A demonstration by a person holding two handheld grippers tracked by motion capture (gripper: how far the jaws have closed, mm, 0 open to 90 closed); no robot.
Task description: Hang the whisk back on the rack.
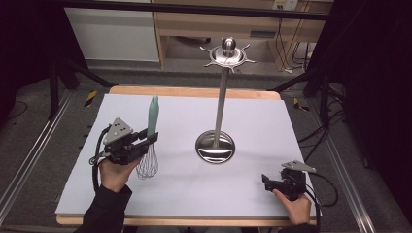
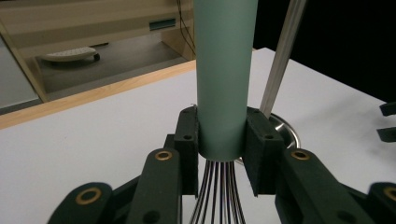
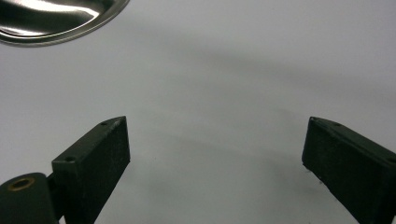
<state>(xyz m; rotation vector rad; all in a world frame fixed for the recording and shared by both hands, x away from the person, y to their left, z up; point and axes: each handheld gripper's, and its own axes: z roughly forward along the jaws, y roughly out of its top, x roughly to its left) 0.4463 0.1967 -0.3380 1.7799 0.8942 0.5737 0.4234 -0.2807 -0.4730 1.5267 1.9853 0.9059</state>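
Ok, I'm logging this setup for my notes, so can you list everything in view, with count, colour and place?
whisk: one, pale green handle, silver wires; upright at table left, wires down, handle clamped in the left gripper
stand: one, shiny steel pole, round base, hooked top; table centre
table: one, white top, wooden edge
shelf unit: one, light wood; behind the table
left gripper: one, black; shut on the whisk handle
right gripper: one, black; jaws open above bare table, front right
hands: two, one behind each gripper, dark sleeves

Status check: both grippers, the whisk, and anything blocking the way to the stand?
Left gripper shut on whisk handle, whisk upright, wires down. Right gripper open, empty, low over the table. Stand at centre, path between looks clear.
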